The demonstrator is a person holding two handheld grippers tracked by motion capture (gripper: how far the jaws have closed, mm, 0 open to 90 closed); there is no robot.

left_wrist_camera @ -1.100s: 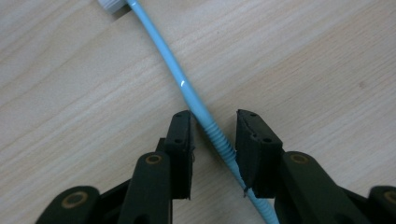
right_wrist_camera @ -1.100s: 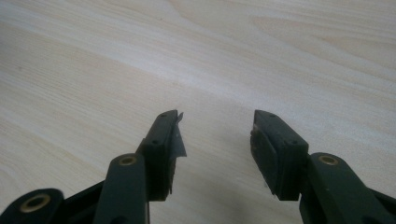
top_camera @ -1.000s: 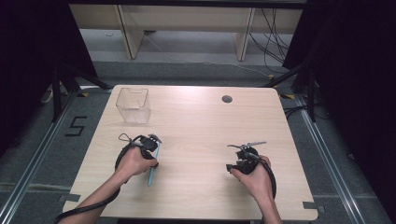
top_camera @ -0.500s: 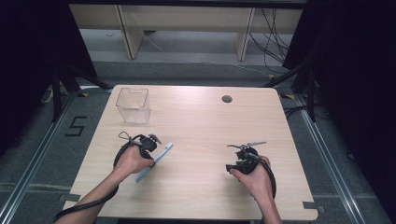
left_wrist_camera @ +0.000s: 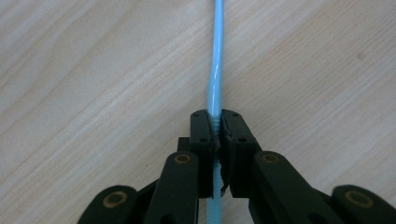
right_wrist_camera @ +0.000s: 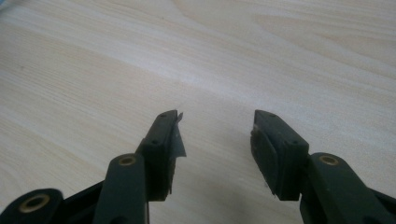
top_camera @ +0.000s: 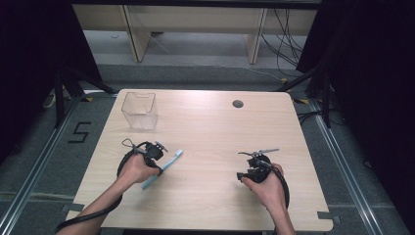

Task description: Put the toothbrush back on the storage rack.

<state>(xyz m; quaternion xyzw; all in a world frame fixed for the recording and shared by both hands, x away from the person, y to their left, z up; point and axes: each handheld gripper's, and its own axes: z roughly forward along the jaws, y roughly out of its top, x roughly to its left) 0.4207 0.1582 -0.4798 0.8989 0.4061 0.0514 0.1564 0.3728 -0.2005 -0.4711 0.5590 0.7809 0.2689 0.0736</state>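
The left claw point(left_wrist_camera: 215, 140) is clamped tight on the blue toothbrush point(top_camera: 162, 168), its head pointing to two o'clock; the right claw point(right_wrist_camera: 215, 140) gapes wide, gripping nothing, above the table point(top_camera: 210, 132).

You have one thing in hand: a light blue toothbrush point(top_camera: 163, 169), slim and long. It lies slantwise over the near left part of the table point(top_camera: 210, 196), its head end pointing up and to the right, away from you, its handle end running down toward your left forearm. In the left gripper view its ribbed grip section sits pinched between the closed jaws of the left tongs point(left_wrist_camera: 215, 135), and the thin, smooth neck point(left_wrist_camera: 216, 56) runs straight ahead just above the wood.
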